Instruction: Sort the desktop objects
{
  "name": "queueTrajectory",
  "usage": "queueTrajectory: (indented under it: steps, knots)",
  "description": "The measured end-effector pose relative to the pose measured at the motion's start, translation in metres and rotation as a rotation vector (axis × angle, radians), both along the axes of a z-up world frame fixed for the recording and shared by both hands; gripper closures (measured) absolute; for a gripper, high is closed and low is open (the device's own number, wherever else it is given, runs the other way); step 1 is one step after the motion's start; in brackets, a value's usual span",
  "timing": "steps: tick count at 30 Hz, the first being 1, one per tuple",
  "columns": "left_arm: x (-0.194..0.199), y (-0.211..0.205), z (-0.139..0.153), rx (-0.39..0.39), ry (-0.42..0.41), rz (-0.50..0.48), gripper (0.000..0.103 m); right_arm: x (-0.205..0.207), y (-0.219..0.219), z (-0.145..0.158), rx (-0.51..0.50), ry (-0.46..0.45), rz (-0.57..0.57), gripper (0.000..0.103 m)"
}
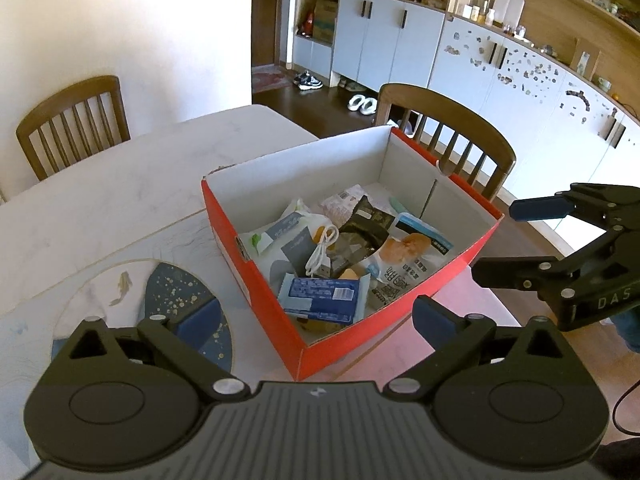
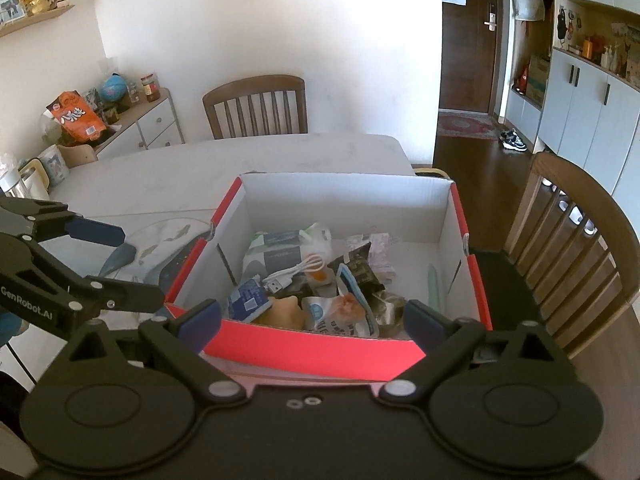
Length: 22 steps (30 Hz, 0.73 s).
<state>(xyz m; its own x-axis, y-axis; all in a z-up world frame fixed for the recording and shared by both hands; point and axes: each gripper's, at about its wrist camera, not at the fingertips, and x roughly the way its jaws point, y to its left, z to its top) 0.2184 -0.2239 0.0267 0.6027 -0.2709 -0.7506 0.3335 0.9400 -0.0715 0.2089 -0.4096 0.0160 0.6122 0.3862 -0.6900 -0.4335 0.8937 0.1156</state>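
Both spread wide, holding nothing: left gripper (image 1: 316, 320), right gripper (image 2: 312, 320). Just ahead, box (image 2: 316, 354) looks full; withdraw clear of its rim.

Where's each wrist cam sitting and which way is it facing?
Left wrist: on the left gripper, above the red box's near-left corner, facing across the table toward the cabinets; own open fingers show, right gripper at right.
Right wrist: on the right gripper, at the box's near wall, facing the far chair and white wall; own open fingers show, left gripper at left.
Shared: the box, white USB cable, snack packets, fish-pattern mat, table.
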Motion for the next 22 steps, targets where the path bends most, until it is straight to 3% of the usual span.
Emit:
queueTrajectory:
  steps: [22]
  knots:
    - [-0.0019, -0.0036, -0.0009, 0.023, -0.023, -0.002, 0.000, -0.0021, 0.0027, -0.0028, 0.002, 0.002, -0.008, 0.005]
